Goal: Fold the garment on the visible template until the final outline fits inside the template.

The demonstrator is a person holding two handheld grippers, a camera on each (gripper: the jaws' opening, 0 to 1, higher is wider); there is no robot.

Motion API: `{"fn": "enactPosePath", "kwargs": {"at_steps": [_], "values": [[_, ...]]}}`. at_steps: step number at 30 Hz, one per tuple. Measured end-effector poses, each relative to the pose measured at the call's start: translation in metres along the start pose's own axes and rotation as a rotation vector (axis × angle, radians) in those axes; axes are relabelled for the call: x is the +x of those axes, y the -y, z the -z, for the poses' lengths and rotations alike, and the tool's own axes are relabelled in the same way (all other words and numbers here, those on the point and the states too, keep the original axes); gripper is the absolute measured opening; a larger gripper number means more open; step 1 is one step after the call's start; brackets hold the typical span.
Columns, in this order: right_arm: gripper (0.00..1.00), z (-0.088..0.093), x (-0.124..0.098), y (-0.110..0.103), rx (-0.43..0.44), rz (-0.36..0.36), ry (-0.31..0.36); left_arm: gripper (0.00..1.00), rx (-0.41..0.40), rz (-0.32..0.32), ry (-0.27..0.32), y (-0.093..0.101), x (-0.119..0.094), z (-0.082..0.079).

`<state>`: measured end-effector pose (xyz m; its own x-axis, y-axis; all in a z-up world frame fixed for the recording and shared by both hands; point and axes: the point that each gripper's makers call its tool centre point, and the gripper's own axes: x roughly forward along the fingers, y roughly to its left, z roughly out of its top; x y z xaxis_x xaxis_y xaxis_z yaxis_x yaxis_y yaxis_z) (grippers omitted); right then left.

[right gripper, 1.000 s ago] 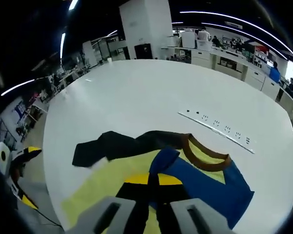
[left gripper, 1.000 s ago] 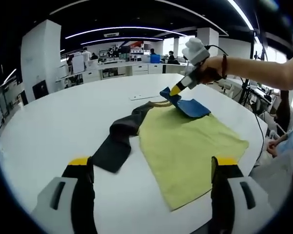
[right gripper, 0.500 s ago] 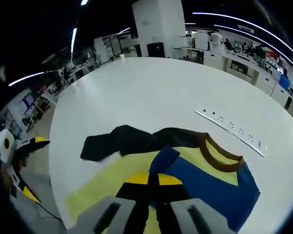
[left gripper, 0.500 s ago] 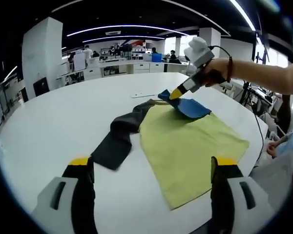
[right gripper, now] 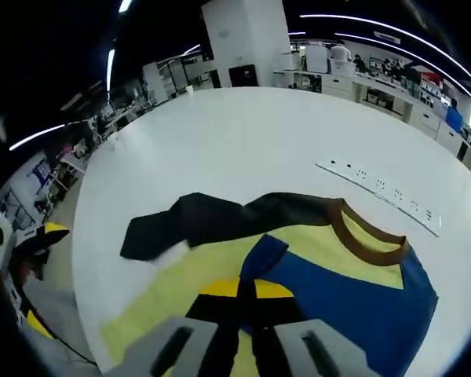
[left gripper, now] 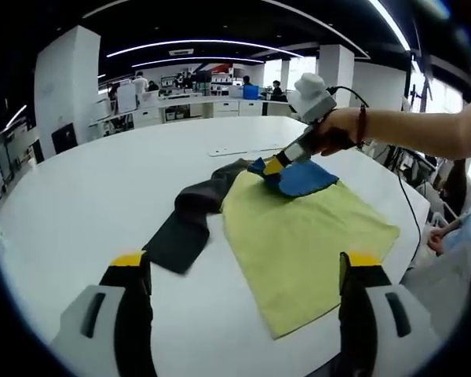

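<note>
The garment (left gripper: 298, 232) lay spread on the white table (left gripper: 94, 196), its yellow body flat, its black sleeve (left gripper: 190, 224) stretched to one side. The right gripper (right gripper: 247, 289) was clamped on the blue sleeve (right gripper: 353, 298), hiding the pinched edge. The left gripper (left gripper: 247, 271) hovered above the table's near edge, jaws wide apart, holding nothing. No template outline could be made out.
</note>
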<state>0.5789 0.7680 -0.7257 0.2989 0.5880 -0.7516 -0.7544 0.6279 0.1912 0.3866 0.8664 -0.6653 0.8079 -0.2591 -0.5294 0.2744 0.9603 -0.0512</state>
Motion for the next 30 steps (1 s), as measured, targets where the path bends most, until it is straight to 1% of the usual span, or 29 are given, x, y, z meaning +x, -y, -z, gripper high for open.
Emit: {"fn": "enactPosePath", "kwargs": {"at_steps": [5,8,12,14,16,18,22,24,26,29,30], "values": [[0.01,0.007,0.016,-0.003,0.05,-0.005,-0.004,0.98,0.001,-0.003,-0.004,-0.002,0.001,0.002],[0.03,0.01,0.022,-0.01,0.078,-0.028,-0.009,0.98,-0.002,-0.003,-0.006,-0.002,0.001,0.004],[0.06,0.01,0.023,-0.027,0.059,-0.081,0.002,0.98,-0.002,-0.001,-0.014,-0.003,0.001,0.007],[0.06,0.011,0.023,-0.029,0.059,-0.089,0.002,0.98,-0.005,-0.001,-0.016,-0.003,0.0,0.008],[0.07,0.012,0.022,-0.026,0.048,-0.081,-0.003,0.98,-0.004,0.0,-0.015,-0.003,0.0,0.008],[0.1,0.014,0.021,-0.024,0.04,-0.07,-0.006,0.98,-0.004,-0.001,-0.013,-0.003,0.0,0.007],[0.2,0.015,0.019,-0.02,0.016,-0.042,0.0,0.99,-0.002,-0.002,-0.011,-0.003,0.0,0.005],[0.29,0.015,0.017,-0.017,0.002,-0.021,0.005,0.99,-0.001,-0.003,-0.012,-0.003,0.0,0.004],[0.43,0.015,0.014,-0.01,-0.022,0.017,0.016,0.99,0.005,-0.003,-0.013,-0.003,0.0,0.002],[0.55,0.019,0.008,-0.001,-0.035,0.045,0.019,0.99,0.011,0.0,-0.012,-0.001,0.0,0.001],[0.58,0.019,0.006,0.003,-0.033,0.051,0.019,0.99,0.012,-0.002,-0.013,-0.001,0.001,0.001]]}}
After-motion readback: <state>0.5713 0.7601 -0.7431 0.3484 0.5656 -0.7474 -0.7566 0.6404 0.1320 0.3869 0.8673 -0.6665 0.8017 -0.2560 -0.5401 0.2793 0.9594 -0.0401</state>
